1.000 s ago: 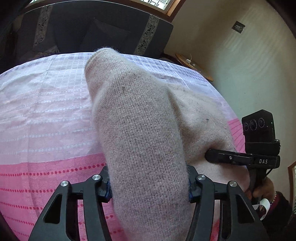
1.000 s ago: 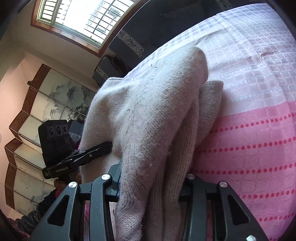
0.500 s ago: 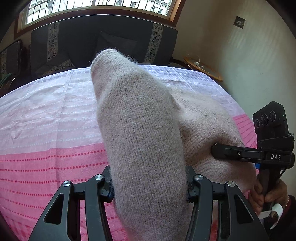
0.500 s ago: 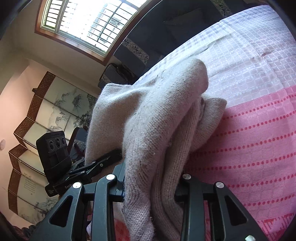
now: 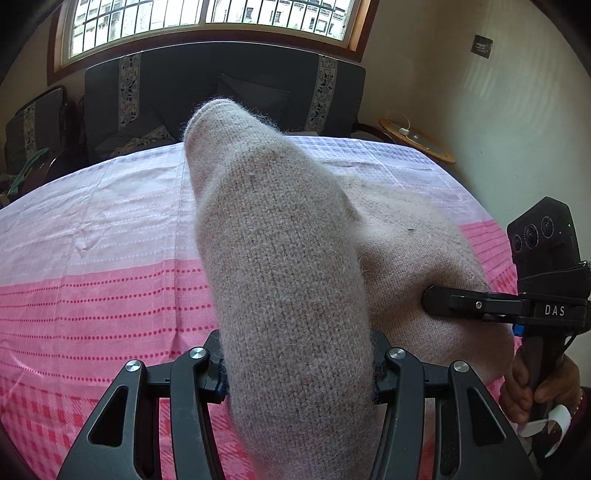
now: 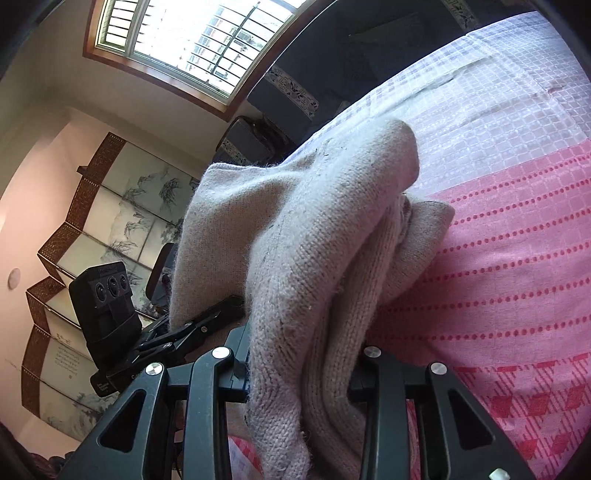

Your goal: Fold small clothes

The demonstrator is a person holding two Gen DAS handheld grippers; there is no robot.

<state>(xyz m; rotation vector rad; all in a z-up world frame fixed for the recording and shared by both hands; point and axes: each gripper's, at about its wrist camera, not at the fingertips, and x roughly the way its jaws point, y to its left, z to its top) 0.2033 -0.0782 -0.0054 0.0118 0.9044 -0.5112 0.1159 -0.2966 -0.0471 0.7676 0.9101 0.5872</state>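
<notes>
A beige knitted sweater (image 5: 288, 266) is held up over a pink and white tablecloth (image 5: 96, 258). My left gripper (image 5: 297, 365) is shut on a thick fold of it, which rises between the fingers and hides the fingertips. My right gripper (image 6: 301, 373) is shut on another bunched edge of the same sweater (image 6: 314, 258). The far part of the sweater hangs down toward the cloth (image 6: 517, 240). The right gripper also shows at the right of the left wrist view (image 5: 428, 295), clamped on the sweater. The left gripper shows at the left of the right wrist view (image 6: 229, 306).
A dark sofa (image 5: 221, 88) stands beyond the table's far edge under a window (image 5: 207, 14). A small round wooden table (image 5: 413, 140) is at the far right by the wall. A folding painted screen (image 6: 110, 206) stands to the left.
Both grippers have lifted and tilted up with the sweater in them. More of the sofa, window and room shows beyond the table.
</notes>
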